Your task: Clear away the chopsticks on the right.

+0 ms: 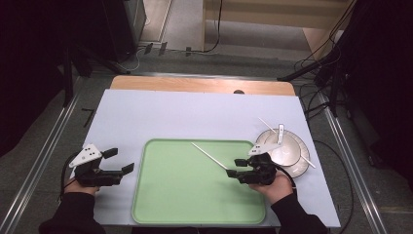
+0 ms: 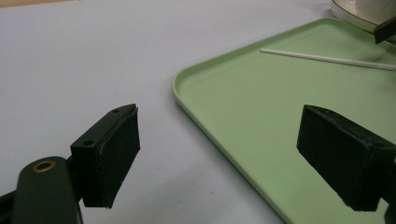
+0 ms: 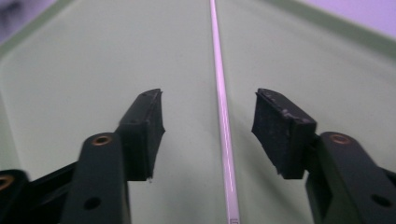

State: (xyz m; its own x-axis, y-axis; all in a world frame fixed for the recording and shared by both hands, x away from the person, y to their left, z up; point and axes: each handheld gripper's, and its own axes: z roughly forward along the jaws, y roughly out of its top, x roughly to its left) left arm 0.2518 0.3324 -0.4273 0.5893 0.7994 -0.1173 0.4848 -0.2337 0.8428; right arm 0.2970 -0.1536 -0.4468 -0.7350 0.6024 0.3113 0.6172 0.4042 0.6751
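The counter (image 1: 146, 112) carries a pale lilac sheet, and on it lies a green tray (image 1: 195, 195) in front of the person. At the tray's right, on the sheet, stands a stack of white plates (image 1: 292, 151) with a white spoon (image 1: 280, 135) resting on them and a second white stick (image 1: 299, 157) lying across their right side. The left tool (image 1: 119, 161) hovers over the sheet just left of the tray, its jaws spread wide and nothing between them; in the left gripper view the tray's rim (image 2: 187, 100) passes between the two pads. The right tool (image 1: 235, 167) sits over the tray's right part, released: its jaws stand apart, and the pads do not touch the thin white chopstick (image 3: 223, 116) that runs between them. That chopstick (image 1: 209, 156) lies flat on the tray, slanting from its upper middle towards the right tool.
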